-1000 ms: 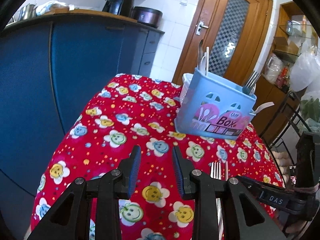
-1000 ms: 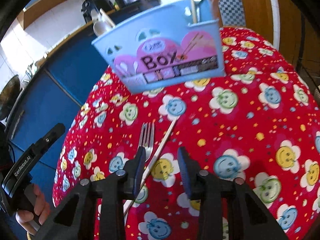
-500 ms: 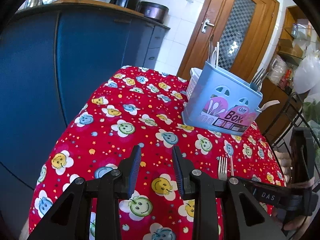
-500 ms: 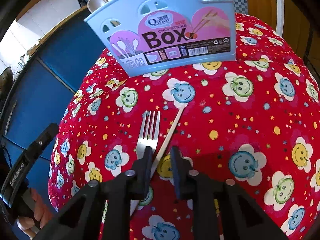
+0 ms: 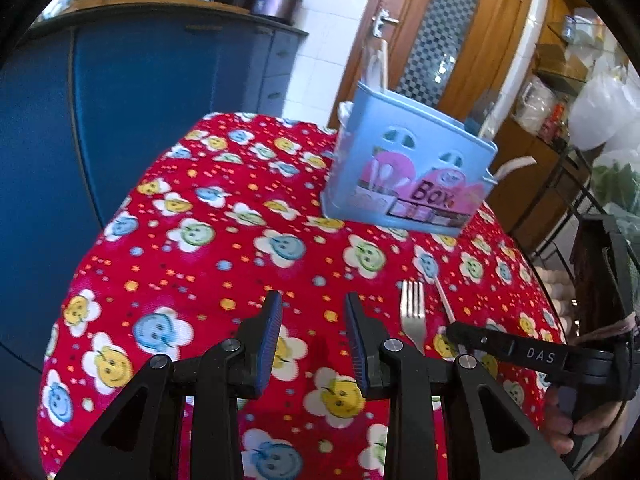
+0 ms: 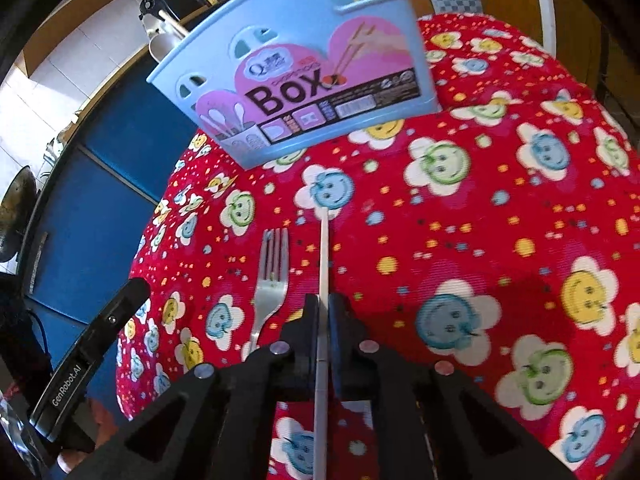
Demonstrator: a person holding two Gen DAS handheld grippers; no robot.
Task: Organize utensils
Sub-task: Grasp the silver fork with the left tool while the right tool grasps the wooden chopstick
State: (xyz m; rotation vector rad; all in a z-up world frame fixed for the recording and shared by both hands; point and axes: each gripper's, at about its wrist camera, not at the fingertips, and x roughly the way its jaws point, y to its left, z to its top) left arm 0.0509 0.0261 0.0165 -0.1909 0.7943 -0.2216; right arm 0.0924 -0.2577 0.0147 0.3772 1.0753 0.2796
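Observation:
A light blue utensil box [image 5: 408,176] marked "Box" stands at the far side of the table, with several utensils in it; it also shows in the right wrist view [image 6: 304,76]. A metal fork [image 6: 270,280] and a pale chopstick [image 6: 324,256] lie side by side on the red flowered tablecloth [image 6: 500,240]. My right gripper [image 6: 324,308] is shut on the chopstick, which runs forward between its fingers. The fork [image 5: 413,312] and chopstick [image 5: 442,300] also show in the left wrist view. My left gripper [image 5: 312,320] is open and empty, left of the fork.
A blue cabinet [image 5: 132,92] with appliances on top stands left of the table. A wooden door [image 5: 440,28] is behind the box. Shelves and bags [image 5: 592,120] stand at the right. The table edge drops off at the left and near sides.
My right gripper has closed onto the chopstick, and the chopstick now points straight ahead instead of slanting. The left gripper stayed open and moved little.

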